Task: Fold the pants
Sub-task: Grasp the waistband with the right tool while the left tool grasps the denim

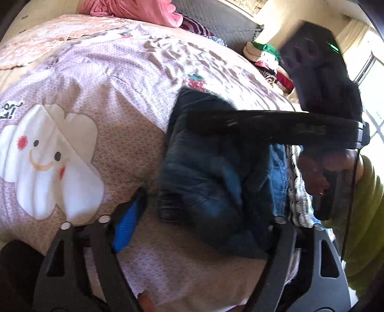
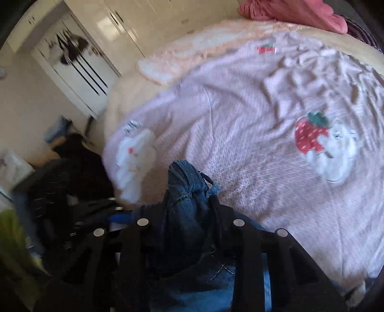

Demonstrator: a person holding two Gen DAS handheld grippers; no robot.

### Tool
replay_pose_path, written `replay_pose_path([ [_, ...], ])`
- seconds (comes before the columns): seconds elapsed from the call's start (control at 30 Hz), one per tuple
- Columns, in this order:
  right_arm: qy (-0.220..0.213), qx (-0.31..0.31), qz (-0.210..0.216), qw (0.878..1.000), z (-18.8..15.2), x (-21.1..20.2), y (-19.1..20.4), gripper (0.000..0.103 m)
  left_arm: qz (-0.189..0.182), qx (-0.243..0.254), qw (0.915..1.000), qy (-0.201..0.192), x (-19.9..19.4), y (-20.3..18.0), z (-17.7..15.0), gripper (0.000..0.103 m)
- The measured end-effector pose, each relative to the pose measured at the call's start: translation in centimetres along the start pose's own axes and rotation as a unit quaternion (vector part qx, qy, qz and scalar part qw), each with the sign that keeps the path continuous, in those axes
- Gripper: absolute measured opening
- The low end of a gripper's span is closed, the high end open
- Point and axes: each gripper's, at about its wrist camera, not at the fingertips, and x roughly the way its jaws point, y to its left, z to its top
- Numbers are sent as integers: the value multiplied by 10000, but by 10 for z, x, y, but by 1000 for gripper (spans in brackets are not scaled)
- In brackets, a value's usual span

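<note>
Two handheld grippers are seen over a bed covered by a pink quilt (image 1: 115,100) printed with strawberries and a smiling white cloud. A pair of dark blue jeans (image 1: 211,168) is bunched near the bed's near edge, toward the right side of the left wrist view.

The left gripper (image 1: 204,216) is held with its jaws spread wide; one blue-padded finger (image 1: 127,225) rests low over bare quilt to the left of the jeans, and the other finger is beside the fabric's right side. No cloth is pinched between them.

The right gripper (image 2: 189,211) is seen from its own camera with its jaws drawn in around a gathered fold of denim, which rises as a rumpled ridge between the fingers. The jeans are pinched there. From the left wrist view, this gripper crosses above the jeans as a dark blurred bar, held by a hand (image 1: 321,168) beside a green sleeve (image 1: 367,216).

Much open quilt lies beyond the jeans, wrinkled toward the far side. A pink blanket (image 2: 292,12) is heaped at the far edge, and mixed clothes (image 1: 268,64) are piled at the right edge. White wardrobe doors (image 2: 79,64) stand past the bed's left edge.
</note>
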Motion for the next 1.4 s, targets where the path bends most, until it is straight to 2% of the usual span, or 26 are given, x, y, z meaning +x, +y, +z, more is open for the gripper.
replay_pose_path([
  [0.1, -303, -107, 54, 9995, -6, -28, 6, 28, -186, -150, 9997, -33, -1, 1, 3, 80],
  [0.23, -698, -135, 136, 9974, -17, -63, 12, 28, -689, -453, 9965, 114, 2, -4, 9, 79],
  [0.3, -857, -189, 137, 9961, -26, -80, 13, 28, -1087, -571, 9923, 183, 3, -11, 12, 68],
  [0.37, -999, -183, 28, 9948, -35, -99, 12, 28, -1472, -623, 9868, 261, 5, -22, 15, 44],
  [0.4, -1044, -154, -15, 9944, -38, -104, 10, 28, -1608, -567, 9849, 291, 4, -31, 16, 38],
  [0.43, -1114, -134, -113, 9936, -45, -115, 8, 28, -1612, -469, 9854, 282, 3, -41, 17, 28],
  [0.47, -1164, -120, -168, 9930, -49, -122, 5, 28, -1612, -391, 9858, 277, 2, -48, 18, 25],
  [0.7, -1497, -37, -558, 9871, -92, -171, -13, 28, -1593, 198, 9864, 353, 8, -118, 14, 25],
  [0.87, -1618, 65, -680, 9844, -120, -187, -28, 28, -1409, 338, 9884, 462, 25, -156, 1, 25],
  [1.0, -1655, 286, -686, 9834, -143, -191, -44, 29, -1291, 383, 9891, 588, 39, -163, -7, 25],
  [1.13, -1800, 635, -705, 9791, -162, -197, -57, 36, -1277, 223, 9895, 638, 47, -166, -4, 26],
  [1.2, -1900, 790, -695, 9761, -170, -204, -61, 45, -1219, 314, 9905, 544, 44, -172, -5, 32],
  [1.27, -2068, 997, -708, 9707, -182, -215, -65, 54, -1261, 485, 9899, 439, 41, -182, -8, 54],
  [1.3, -2105, 1110, -684, 9689, -187, -220, -67, 58, -1365, 541, 9881, 450, 40, -187, -11, 59],
  [1.33, -2139, 1191, -655, 9674, -191, -223, -69, 60, -1495, 602, 9858, 463, 38, -192, -14, 64],
  [1.4, -2176, 1346, -645, 9646, -199, -228, -72, 64, -1619, 866, 9820, 451, 35, -203, -22, 65],
])
